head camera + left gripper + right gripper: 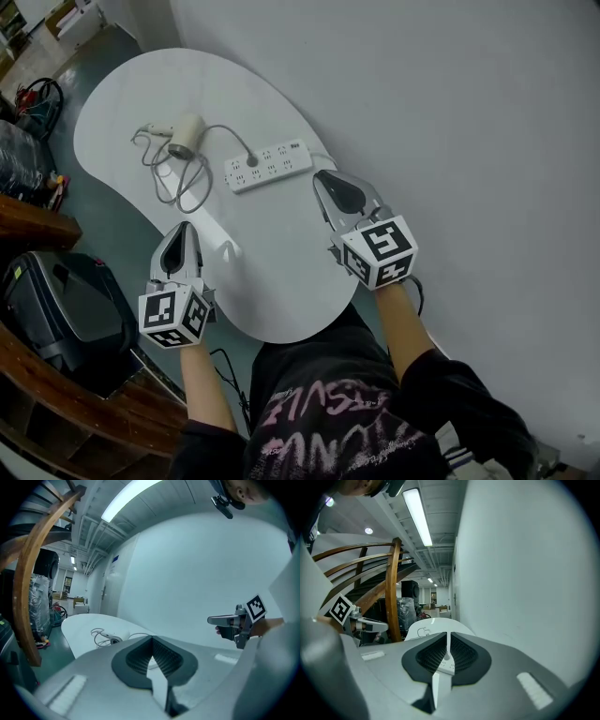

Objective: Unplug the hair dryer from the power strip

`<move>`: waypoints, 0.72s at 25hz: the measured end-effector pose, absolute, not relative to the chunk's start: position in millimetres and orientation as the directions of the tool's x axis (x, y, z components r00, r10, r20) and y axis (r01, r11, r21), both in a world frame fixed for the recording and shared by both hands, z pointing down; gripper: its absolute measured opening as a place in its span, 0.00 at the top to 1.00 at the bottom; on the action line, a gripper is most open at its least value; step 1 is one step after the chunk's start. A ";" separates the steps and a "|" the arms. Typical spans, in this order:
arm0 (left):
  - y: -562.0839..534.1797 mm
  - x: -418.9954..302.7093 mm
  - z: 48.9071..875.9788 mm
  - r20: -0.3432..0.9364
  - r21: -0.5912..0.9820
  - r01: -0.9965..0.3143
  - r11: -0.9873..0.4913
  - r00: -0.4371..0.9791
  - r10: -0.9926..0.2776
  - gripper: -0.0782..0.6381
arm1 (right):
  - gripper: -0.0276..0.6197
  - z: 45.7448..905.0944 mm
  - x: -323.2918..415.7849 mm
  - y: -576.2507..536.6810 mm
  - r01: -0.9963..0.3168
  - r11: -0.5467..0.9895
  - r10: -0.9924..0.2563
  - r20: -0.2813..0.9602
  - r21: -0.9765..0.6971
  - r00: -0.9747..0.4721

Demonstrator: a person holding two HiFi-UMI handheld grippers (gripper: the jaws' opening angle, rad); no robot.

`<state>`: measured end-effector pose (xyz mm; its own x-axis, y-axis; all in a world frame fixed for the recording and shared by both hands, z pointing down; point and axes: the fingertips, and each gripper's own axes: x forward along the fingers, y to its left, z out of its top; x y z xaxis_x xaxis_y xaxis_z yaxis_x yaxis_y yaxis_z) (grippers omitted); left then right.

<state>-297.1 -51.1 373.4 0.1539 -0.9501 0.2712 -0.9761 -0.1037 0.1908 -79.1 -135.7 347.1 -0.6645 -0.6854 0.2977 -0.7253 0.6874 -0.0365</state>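
Note:
A white hair dryer (185, 137) lies on the far part of the white table (281, 291), its grey cord (192, 183) looping beside it. The cord's plug (251, 160) sits in the white power strip (270, 165). My right gripper (322, 176) hovers just right of the strip's near end, its jaws parted by a thin slit with nothing between them. That slit in the right gripper view (448, 633) shows the power strip (446, 666). My left gripper (182, 227) hangs over the table's left edge, short of the cord, shut and empty. The hair dryer (114, 641) lies ahead of the left gripper (152, 638).
A pale wall (450, 112) runs along the table's right side. A curved wooden railing (37, 225) and a black case (66, 309) stand left of the table. Bags and clutter (33, 98) sit on the floor at the far left.

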 end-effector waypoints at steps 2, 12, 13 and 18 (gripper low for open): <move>-57.0 -293.8 376.1 0.278 0.192 -0.974 -0.116 0.167 -0.946 0.89 | 0.90 348.5 -77.6 -139.2 -0.727 0.686 -0.686 0.302 -0.037 -0.663; -76.5 -273.8 382.4 0.327 0.165 -0.977 -0.136 0.185 -0.927 0.89 | 0.84 363.8 -72.4 -162.3 -0.696 0.716 -0.646 0.328 -0.051 -0.689; -78.7 -272.5 382.4 0.331 0.160 -0.978 -0.135 0.182 -0.926 0.89 | 0.84 367.1 -73.0 -165.4 -0.689 0.723 -0.638 0.333 -0.053 -0.694; -90.9 -266.9 388.8 0.350 0.149 -0.982 -0.118 0.164 -0.922 0.89 | 0.81 389.7 -78.3 -180.4 -0.624 0.781 -0.566 0.400 -0.020 -0.721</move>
<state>-266.9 -90.9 388.8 0.1638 -0.9222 0.3502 -0.9817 -0.1176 0.1495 -78.3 -180.4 389.7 -0.7209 -0.5659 0.3999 -0.6240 0.7812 -0.0195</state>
